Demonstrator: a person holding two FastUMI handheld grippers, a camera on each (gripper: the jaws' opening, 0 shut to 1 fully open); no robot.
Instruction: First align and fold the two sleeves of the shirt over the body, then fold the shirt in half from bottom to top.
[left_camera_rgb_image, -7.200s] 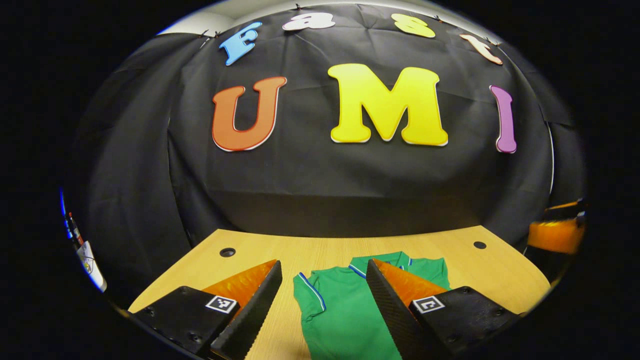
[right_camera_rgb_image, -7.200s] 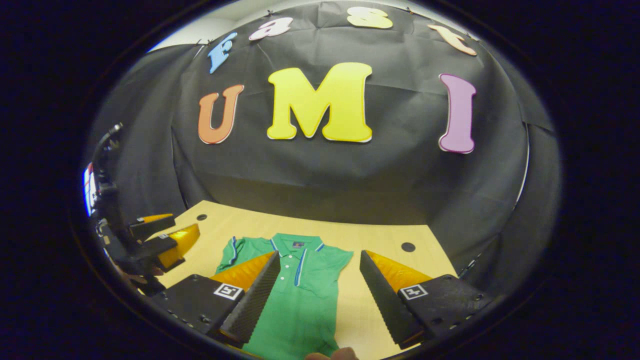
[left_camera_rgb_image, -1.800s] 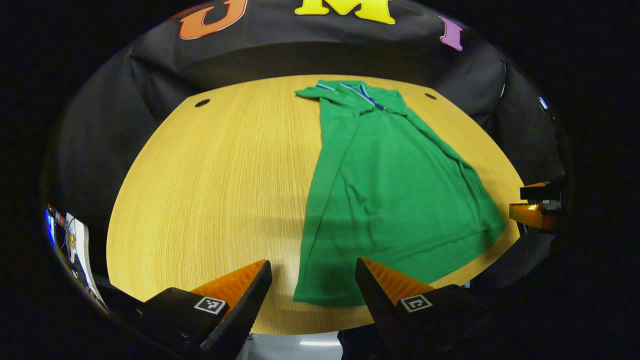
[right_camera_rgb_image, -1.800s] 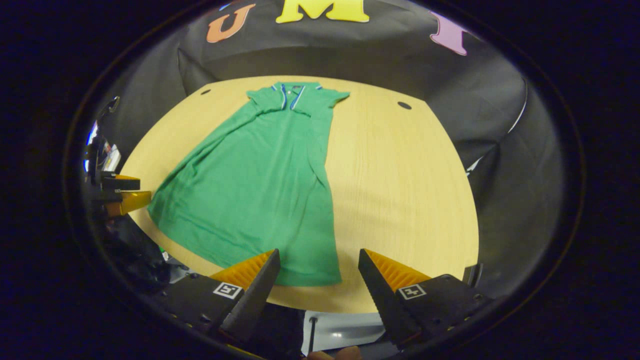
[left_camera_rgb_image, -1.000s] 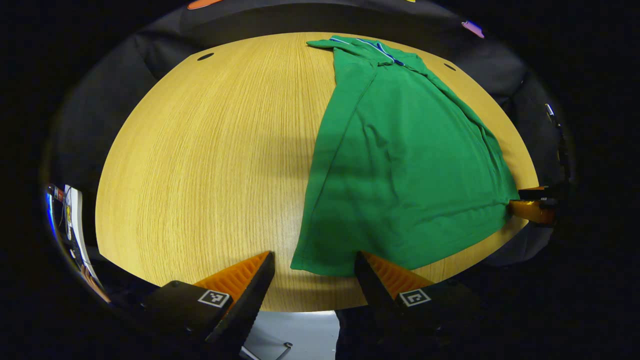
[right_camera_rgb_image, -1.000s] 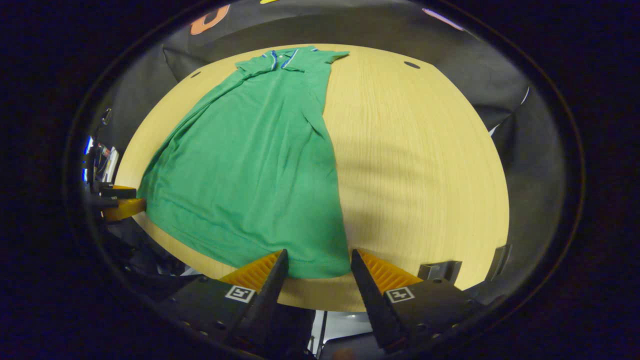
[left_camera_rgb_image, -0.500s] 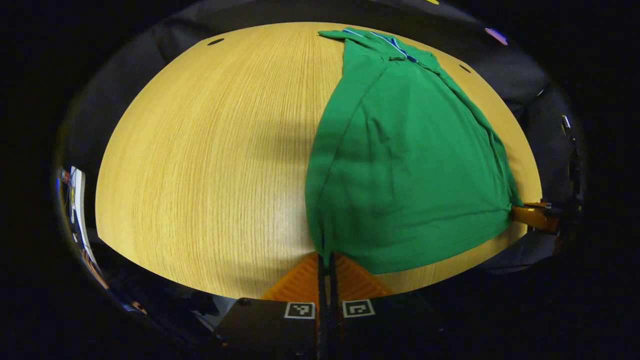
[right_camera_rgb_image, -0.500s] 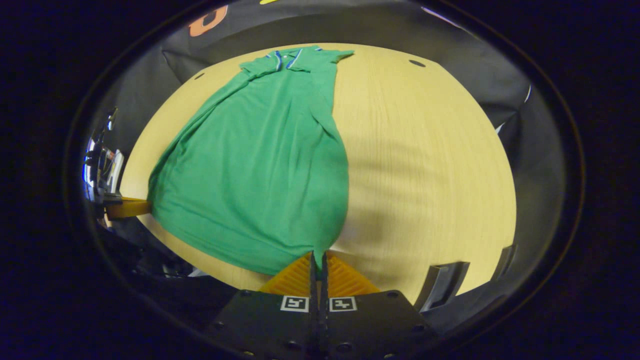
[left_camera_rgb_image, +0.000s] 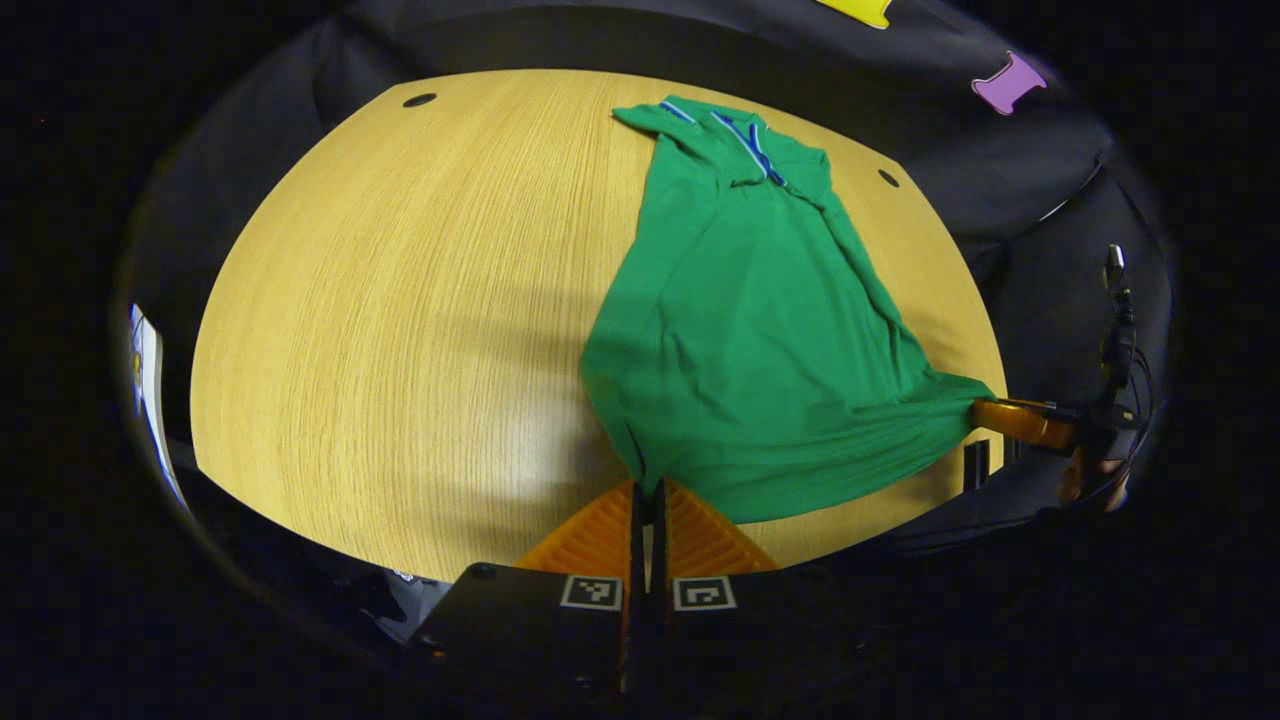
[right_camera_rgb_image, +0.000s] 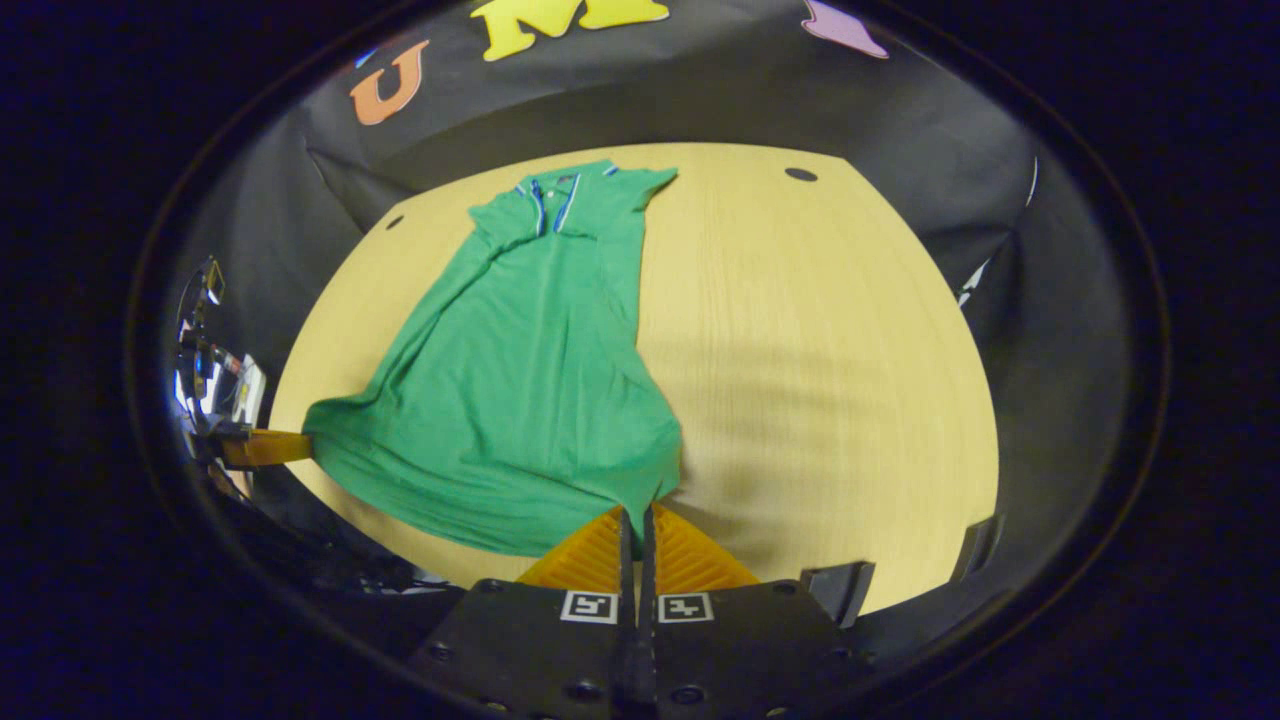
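**Both bottom corners pinched for the upward fold**

On the wooden table (left_camera_rgb_image: 400, 300) the green shirt (left_camera_rgb_image: 760, 330) lies lengthwise, collar (left_camera_rgb_image: 745, 150) toward the far edge and hem (left_camera_rgb_image: 800, 490) nearest the person. The sleeves appear already tucked over the body, leaving a narrow shape, so the step in hand is judged to be the bottom-to-top fold.

The left gripper (left_camera_rgb_image: 645, 495) has its fingers pressed together on one bottom corner of the shirt, the cloth puckering into the closed tips. In the right gripper view, the right gripper (right_camera_rgb_image: 635, 520) is likewise clamped on the other bottom corner. Each gripper also appears at the side of the other's view, its tip at the stretched hem corner.

Holding both corners at once keeps the hem taut between them, which should let it travel as one straight edge. The hem looks raised off the table near each grip. The likely next need is to carry both corners evenly toward the collar; uneven travel would skew the fold.
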